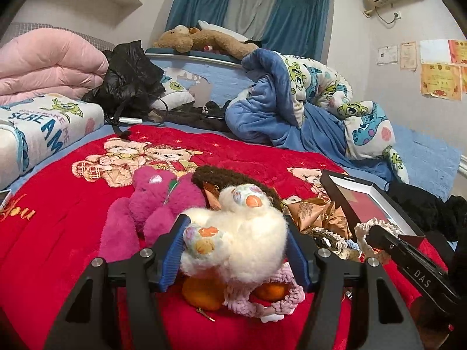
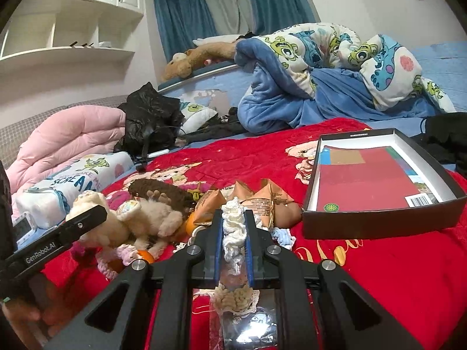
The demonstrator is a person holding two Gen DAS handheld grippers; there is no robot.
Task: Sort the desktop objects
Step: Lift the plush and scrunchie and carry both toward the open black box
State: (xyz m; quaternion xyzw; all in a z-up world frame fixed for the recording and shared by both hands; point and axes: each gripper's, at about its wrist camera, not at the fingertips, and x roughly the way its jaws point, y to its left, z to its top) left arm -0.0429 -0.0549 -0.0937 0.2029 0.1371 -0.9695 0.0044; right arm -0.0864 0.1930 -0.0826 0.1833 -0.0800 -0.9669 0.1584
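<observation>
Toys and trinkets lie heaped on the red blanket (image 1: 73,233) beside an open box (image 2: 379,186), where the left tongs (image 1: 236,233) clasp a cream plush toy (image 1: 239,227) and the right tongs (image 2: 233,227) pinch a white crocheted band (image 2: 233,230).

The left tongs (image 1: 236,233) point slightly downward, their blue-padded fingers (image 1: 172,250) spread apart and pressing on either side of a fluffy white plush toy (image 1: 248,233). The right tongs (image 2: 233,227) also tilt a little downward, nearly closed, pinching a strip of cream crocheted lace (image 2: 233,230) between their pads. A hand shows dimly at the right-wrist view's lower left.
</observation>
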